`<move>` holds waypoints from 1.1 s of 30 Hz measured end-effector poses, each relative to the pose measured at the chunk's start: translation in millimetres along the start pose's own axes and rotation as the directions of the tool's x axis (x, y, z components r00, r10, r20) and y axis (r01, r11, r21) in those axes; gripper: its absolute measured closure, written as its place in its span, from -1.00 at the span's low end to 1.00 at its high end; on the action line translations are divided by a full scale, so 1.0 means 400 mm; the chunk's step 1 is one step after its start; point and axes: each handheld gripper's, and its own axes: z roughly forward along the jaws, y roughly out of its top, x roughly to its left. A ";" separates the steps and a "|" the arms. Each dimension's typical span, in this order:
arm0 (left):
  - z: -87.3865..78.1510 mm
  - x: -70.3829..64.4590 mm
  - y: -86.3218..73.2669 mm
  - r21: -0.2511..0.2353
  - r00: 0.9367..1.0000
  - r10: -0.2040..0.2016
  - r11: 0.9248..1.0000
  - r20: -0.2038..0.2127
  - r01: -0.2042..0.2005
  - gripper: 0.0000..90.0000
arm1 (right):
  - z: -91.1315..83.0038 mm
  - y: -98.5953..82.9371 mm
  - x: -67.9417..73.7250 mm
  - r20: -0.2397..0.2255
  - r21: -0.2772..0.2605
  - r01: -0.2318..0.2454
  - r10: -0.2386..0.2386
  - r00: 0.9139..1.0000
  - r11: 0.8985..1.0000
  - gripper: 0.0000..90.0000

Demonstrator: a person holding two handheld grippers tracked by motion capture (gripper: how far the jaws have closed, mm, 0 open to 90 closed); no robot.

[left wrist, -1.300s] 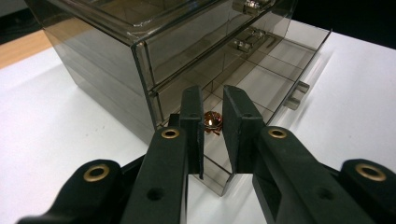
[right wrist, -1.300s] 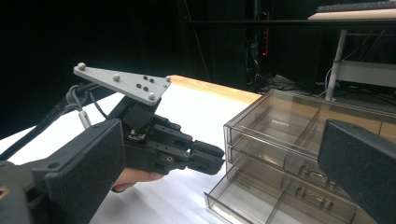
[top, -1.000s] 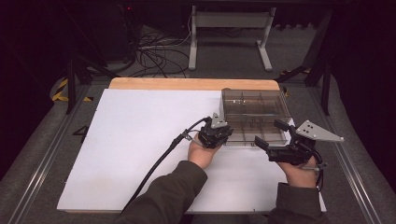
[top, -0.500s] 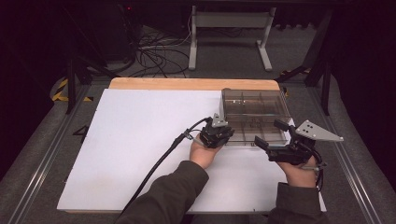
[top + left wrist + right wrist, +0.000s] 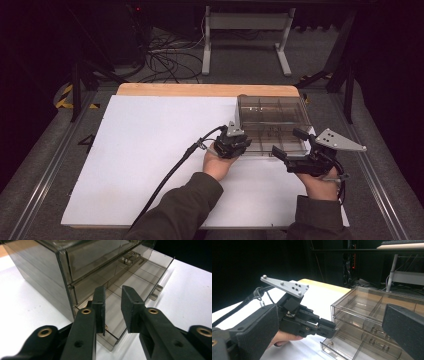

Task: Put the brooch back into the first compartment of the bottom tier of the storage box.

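A smoky, see-through drawer cabinet stands at about two o'clock on the white table top, its lowest drawer pulled out toward the person. The left gripper sits at that drawer's near left corner; in the left gripper view its jaws stand a little apart with nothing between them, just over the drawer's front wall, above a divided, see-through floor. A small handle tab juts from the drawer front. Small metal parts lie in a compartment; what they are I cannot tell. The right gripper hovers at about four o'clock, just beside the drawer's front right, jaws spread wide and empty. No brand, label or writing can be read on the cabinet or grippers.
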 end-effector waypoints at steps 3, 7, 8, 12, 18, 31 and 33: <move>-0.010 -0.002 0.006 -0.023 1.000 0.016 1.000 0.000 -0.016 0.57 | 0.001 -0.001 -0.001 0.002 0.001 -0.002 0.002 1.000 1.000 -0.97; -0.023 -0.004 0.014 -0.047 1.000 0.022 0.999 -0.001 -0.022 0.50 | 0.003 -0.001 0.001 0.002 0.002 0.000 0.000 1.000 1.000 -0.97; -0.026 -0.005 0.015 -0.052 1.000 0.024 0.998 0.000 -0.024 0.49 | 0.004 -0.001 0.001 0.002 0.002 0.001 -0.002 1.000 1.000 -0.97; -0.041 -0.007 0.022 -0.069 0.999 0.037 0.997 0.004 -0.036 0.37 | 0.005 -0.001 0.001 0.003 0.007 0.004 -0.004 1.000 1.000 -0.97; -0.066 -0.007 0.031 -0.080 0.997 0.079 0.994 0.005 -0.078 0.21 | 0.006 -0.002 0.001 0.005 0.007 0.005 -0.005 1.000 1.000 -0.97; -0.114 -0.004 0.046 -0.117 0.998 0.063 0.991 0.025 -0.059 -0.18 | 0.016 -0.004 0.006 0.009 0.022 0.011 -0.011 1.000 1.000 -0.97; -0.128 -0.005 0.047 -0.127 0.997 0.075 0.989 0.018 -0.072 -0.24 | 0.018 -0.005 0.008 0.009 0.026 0.012 -0.012 1.000 1.000 -0.97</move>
